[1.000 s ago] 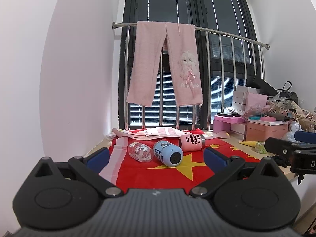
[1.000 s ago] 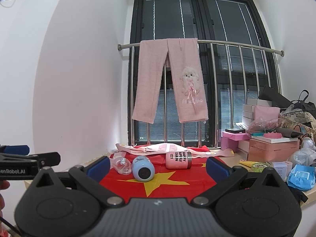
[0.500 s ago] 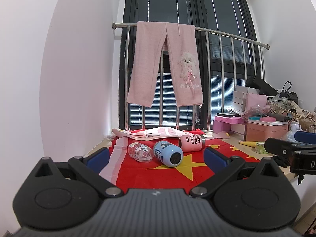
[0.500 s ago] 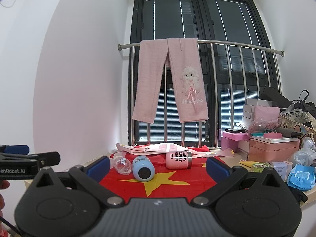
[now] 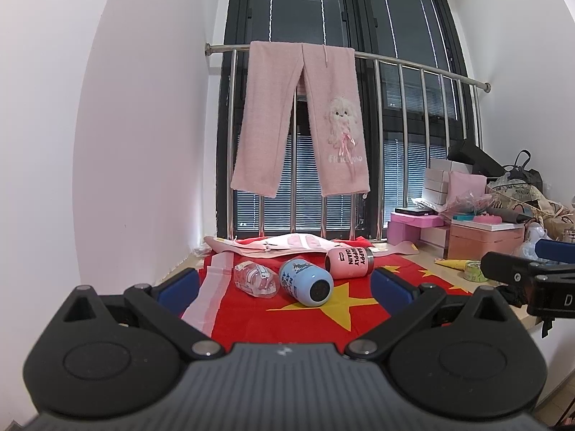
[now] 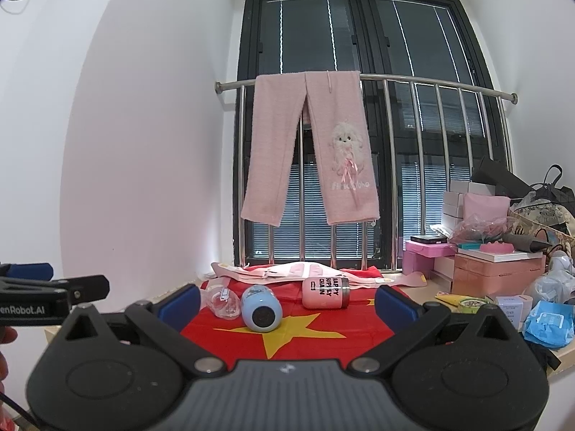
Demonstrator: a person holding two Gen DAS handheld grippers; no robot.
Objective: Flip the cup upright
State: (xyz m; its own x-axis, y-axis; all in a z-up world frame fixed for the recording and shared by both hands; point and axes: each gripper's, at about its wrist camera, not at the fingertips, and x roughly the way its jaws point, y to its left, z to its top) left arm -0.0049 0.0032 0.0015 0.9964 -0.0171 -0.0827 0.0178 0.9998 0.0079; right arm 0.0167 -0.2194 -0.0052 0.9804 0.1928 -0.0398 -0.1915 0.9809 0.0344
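Three cups lie on their sides on a red cloth with yellow stars (image 5: 287,319) (image 6: 316,327). A clear plastic cup (image 5: 256,280) (image 6: 222,302) is at the left. A blue cup (image 5: 306,282) (image 6: 260,309) is in the middle, its end towards me. A pink cup with black lettering (image 5: 349,263) (image 6: 325,292) lies behind it to the right. My left gripper (image 5: 284,287) is open and empty, short of the cups. My right gripper (image 6: 287,303) is open and empty, also short of them.
Pink trousers (image 5: 305,118) hang on a steel rail (image 5: 413,66) before a dark window. A folded pink-and-white cloth (image 5: 287,244) lies behind the cups. Pink boxes (image 5: 481,237), bags and packets (image 6: 546,327) crowd the right side. A white wall (image 5: 125,143) stands on the left.
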